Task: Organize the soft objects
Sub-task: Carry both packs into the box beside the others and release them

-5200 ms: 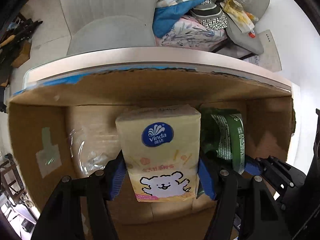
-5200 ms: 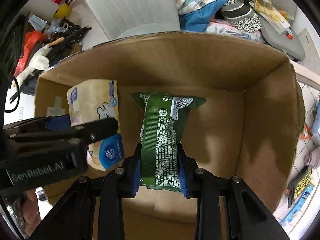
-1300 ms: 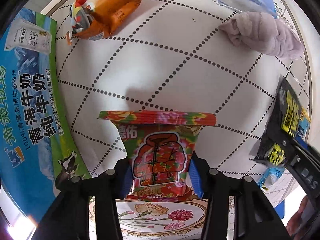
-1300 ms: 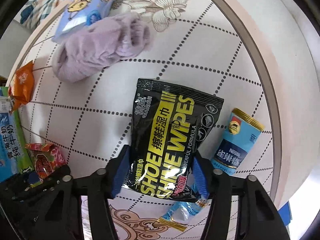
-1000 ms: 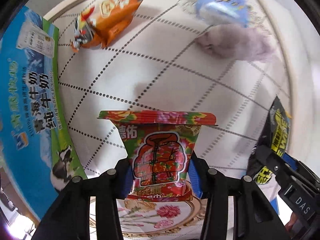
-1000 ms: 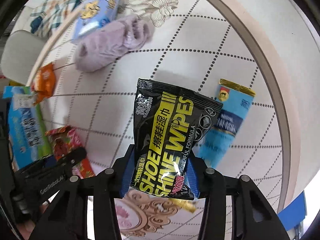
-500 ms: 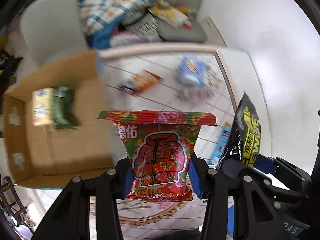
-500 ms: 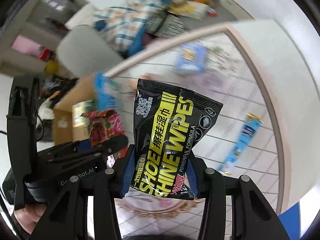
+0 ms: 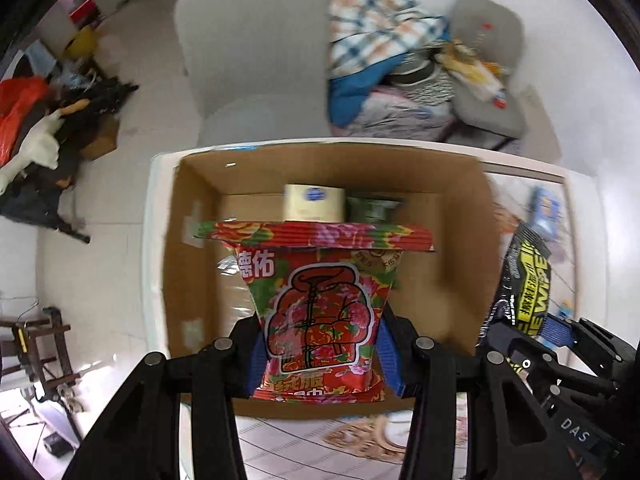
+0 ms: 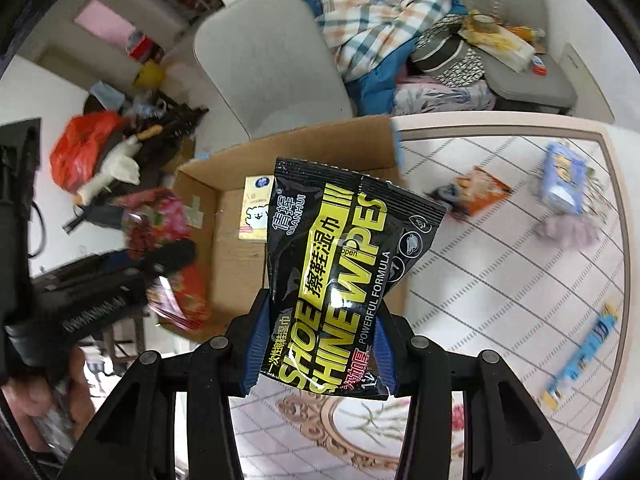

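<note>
Grey chair [image 9: 256,52] behind table, heaped clothes [image 10: 384,12] beside it.

Table [image 10: 500,264] carries box [image 10: 320,140]; right of box lie orange packet [image 10: 480,194], blue pack [image 10: 562,178], purple cloth [image 10: 568,230], blue sachet [image 10: 588,352].

The right hand-held gripper [image 10: 318,354] clamps a black wipes pack [image 10: 344,276].
</note>
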Tool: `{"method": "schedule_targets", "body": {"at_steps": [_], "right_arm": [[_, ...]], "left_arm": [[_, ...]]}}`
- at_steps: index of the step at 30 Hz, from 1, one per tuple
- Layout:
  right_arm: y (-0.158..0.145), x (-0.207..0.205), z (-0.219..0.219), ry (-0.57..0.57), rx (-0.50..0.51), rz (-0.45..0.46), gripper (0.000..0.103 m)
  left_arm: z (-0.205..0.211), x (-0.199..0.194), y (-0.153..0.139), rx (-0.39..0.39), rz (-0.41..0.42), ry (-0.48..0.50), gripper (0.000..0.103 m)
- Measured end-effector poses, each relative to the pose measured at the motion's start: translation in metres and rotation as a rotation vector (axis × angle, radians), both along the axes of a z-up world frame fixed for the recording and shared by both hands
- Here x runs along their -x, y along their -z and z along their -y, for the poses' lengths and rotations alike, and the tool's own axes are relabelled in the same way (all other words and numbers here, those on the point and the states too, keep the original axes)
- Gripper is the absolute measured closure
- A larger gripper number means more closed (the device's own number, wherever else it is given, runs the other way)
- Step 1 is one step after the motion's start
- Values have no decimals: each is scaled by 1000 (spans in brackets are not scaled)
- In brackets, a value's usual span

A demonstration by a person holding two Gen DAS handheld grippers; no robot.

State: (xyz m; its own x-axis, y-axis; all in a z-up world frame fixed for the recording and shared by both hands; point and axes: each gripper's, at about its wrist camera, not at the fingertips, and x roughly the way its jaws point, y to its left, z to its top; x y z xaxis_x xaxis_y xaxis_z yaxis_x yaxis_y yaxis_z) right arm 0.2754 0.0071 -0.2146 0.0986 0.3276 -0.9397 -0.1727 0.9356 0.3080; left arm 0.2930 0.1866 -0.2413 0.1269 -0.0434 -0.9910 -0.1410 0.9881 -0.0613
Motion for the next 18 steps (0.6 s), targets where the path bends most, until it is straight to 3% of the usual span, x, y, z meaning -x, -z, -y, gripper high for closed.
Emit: {"method": "schedule_targets", "body": {"at_steps": [9,18], "right_arm": [[92,-56,-47,-29,136,-73,55],[134,-82,-54,-47,205,-96,54]], "left_arm": [[-37,-32,75,-21,-106,-22,60],[-44,-55,111,-24,-151,-16,60]]}}
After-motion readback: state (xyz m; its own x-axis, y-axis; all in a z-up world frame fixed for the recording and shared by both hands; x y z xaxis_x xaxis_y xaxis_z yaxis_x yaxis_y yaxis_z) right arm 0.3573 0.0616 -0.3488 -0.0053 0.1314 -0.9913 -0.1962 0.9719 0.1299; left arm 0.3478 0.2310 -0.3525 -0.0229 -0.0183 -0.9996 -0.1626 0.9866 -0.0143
